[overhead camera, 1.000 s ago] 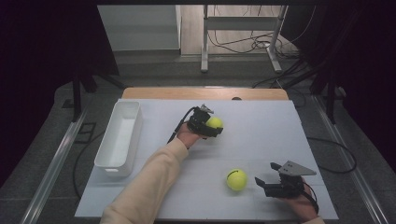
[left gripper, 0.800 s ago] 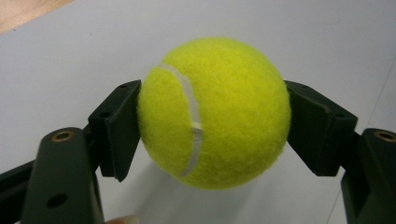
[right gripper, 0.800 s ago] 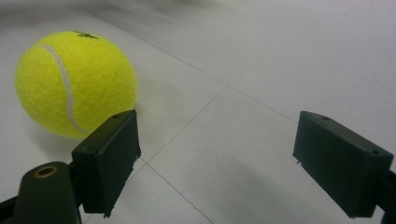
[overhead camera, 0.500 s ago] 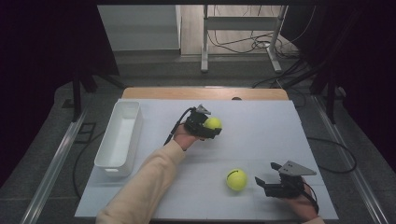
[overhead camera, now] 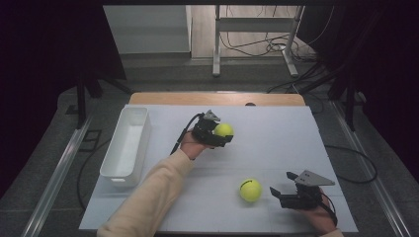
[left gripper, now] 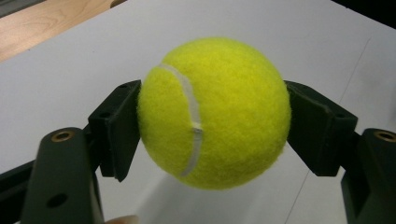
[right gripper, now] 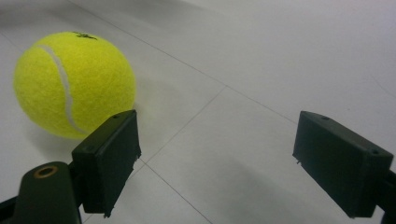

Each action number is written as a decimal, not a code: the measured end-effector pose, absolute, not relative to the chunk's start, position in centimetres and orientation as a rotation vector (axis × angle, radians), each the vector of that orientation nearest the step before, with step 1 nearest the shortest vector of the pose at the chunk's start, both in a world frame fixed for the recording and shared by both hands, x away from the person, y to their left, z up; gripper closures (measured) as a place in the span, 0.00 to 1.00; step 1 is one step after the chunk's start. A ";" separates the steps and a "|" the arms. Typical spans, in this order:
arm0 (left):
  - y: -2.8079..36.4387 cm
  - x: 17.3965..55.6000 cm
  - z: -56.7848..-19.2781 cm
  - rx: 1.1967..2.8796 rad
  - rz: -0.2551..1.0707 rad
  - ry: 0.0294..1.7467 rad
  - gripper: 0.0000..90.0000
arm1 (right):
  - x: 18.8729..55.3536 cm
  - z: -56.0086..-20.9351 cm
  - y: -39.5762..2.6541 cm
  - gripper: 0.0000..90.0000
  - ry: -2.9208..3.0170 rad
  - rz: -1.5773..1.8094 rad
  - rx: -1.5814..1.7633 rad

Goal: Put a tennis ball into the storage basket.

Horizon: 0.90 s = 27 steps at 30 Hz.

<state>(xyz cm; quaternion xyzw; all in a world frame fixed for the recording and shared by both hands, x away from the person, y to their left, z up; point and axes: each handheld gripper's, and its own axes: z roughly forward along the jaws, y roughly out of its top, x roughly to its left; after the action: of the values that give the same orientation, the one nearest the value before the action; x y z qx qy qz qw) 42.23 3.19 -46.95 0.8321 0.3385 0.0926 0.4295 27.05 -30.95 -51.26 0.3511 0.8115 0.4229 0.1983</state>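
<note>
One ball (left gripper: 212,112) is clamped in the left gripper (overhead camera: 217,134), lifted off the bench mid-way along. It should be kept level and swung to the tray (overhead camera: 124,170) at the left edge — squeeze held. Right gripper (overhead camera: 280,195) sits released beside the second ball (overhead camera: 250,190) near the front edge.

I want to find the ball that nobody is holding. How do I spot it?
Start at the white table and look to its near right side. A yellow tennis ball lies there on the tabletop, just left of the open right tongs. The other ball is pinched in the left tongs, farther back.
</note>
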 end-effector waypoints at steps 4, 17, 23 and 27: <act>3.3 42.1 -46.7 2.071 0.231 0.843 0.29 | 27.0 -51.3 -30.9 0.17 2.273 1.179 0.983; 4.0 41.7 -46.1 2.059 0.242 0.846 0.29 | 27.1 -51.3 -30.9 0.17 2.271 1.176 0.983; 4.4 41.5 -45.9 2.054 0.245 0.847 0.29 | 27.1 -51.3 -30.9 0.17 2.270 1.174 0.984; 4.7 41.4 -45.7 2.050 0.246 0.843 0.29 | 27.1 -51.3 -30.9 0.17 2.270 1.176 0.984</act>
<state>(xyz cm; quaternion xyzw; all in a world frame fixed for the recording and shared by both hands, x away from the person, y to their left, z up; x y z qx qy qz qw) 41.38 4.74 -45.69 0.8254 0.3393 0.0990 0.4403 27.07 -30.91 -51.30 0.3521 0.8119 0.4208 0.1996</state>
